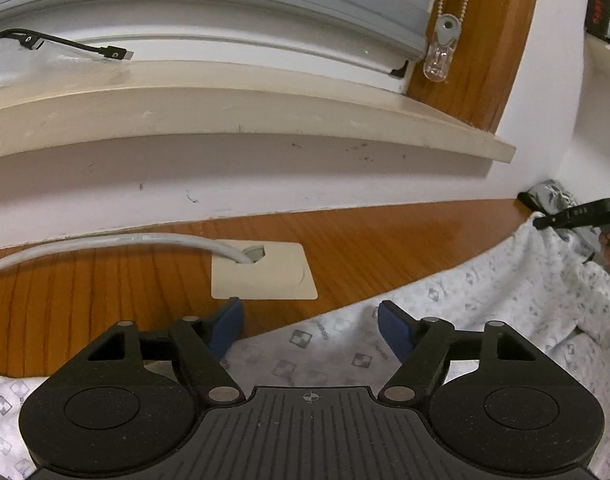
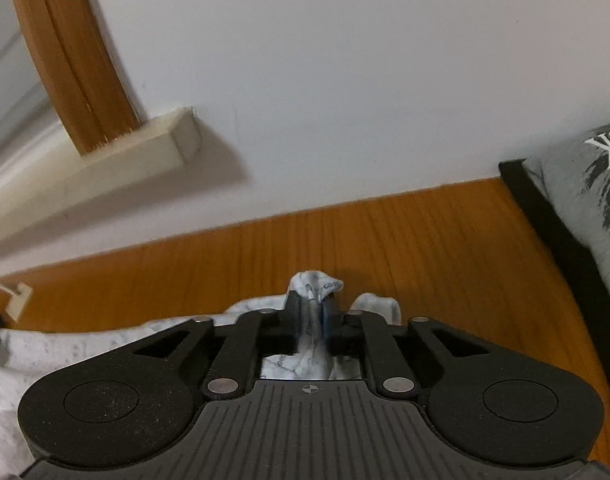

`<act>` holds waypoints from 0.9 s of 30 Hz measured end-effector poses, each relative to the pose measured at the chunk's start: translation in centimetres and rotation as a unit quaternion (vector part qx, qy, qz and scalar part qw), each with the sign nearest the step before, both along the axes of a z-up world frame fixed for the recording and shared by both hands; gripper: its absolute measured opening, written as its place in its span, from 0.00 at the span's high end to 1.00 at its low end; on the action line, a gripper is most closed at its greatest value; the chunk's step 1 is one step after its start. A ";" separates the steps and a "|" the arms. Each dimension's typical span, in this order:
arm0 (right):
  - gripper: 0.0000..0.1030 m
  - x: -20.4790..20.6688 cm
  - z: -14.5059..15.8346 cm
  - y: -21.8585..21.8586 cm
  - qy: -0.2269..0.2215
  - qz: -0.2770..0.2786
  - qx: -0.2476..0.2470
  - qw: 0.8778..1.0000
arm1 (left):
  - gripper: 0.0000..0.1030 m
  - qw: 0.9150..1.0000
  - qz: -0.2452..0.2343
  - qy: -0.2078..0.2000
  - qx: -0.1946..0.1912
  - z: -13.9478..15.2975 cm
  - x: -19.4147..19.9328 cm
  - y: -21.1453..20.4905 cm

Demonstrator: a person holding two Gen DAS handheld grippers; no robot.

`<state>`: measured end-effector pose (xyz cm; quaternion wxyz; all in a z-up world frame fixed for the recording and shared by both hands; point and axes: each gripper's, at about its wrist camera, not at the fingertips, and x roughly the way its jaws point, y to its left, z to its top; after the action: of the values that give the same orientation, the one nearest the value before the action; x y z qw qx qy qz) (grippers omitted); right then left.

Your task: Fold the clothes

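Left gripper point(image 1: 311, 326): jaws apart, nothing between the blue pads point(image 1: 393, 330), hovering over the near edge of the white patterned garment point(image 1: 485, 300). Garment lies spread on the wooden bench point(image 1: 365, 240), running from 6 o'clock out to 3 o'clock in the left wrist view. Cream outlet plate point(image 1: 265, 272) with a grey cable point(image 1: 105, 242) sits at 12 o'clock, just past the left jaws. Right gripper point(image 2: 312, 308): jaws clamped on a bunched fold of the same garment, cloth poking out past the tips. Grey printed cushion point(image 2: 585, 200) at 3 o'clock of it, by the wall.
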<state>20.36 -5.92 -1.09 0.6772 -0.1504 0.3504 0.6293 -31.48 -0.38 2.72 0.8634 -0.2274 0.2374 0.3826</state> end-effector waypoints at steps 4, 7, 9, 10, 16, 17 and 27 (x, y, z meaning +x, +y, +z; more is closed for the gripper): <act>0.48 -0.5 2.5 -2.3 0.002 0.012 0.057 0.998 | 0.24 1.000 0.000 -0.002 -0.001 -0.3 0.2 0.1; 0.41 -1.0 3.8 -5.0 -0.022 0.035 0.061 0.997 | 0.22 1.000 0.003 0.017 0.010 -0.2 0.6 -0.3; 0.33 -1.2 3.9 -7.8 -0.041 0.048 0.056 0.996 | 0.21 0.999 0.006 0.021 0.023 0.1 0.8 -0.8; 0.31 -1.3 3.9 -9.2 -0.051 0.054 0.053 0.996 | 0.19 0.999 0.006 0.018 0.028 0.4 0.8 -1.2; 0.25 -0.9 3.2 -15.5 -0.087 0.051 0.030 0.994 | 0.00 0.998 -0.012 -0.005 0.056 1.9 0.8 -4.6; 0.25 -0.8 2.9 -16.6 -0.089 0.044 0.028 0.995 | 0.00 0.998 -0.016 -0.007 0.058 1.9 0.9 -5.3; 0.49 1.3 -0.1 -21.5 -0.025 0.031 -0.009 0.999 | 0.00 0.998 -0.043 0.008 0.055 -0.4 1.7 -8.3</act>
<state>21.62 -27.45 -1.16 0.6648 -0.1830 0.3337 0.6428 -29.78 -8.72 2.35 0.8885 -0.1660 0.2320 0.3594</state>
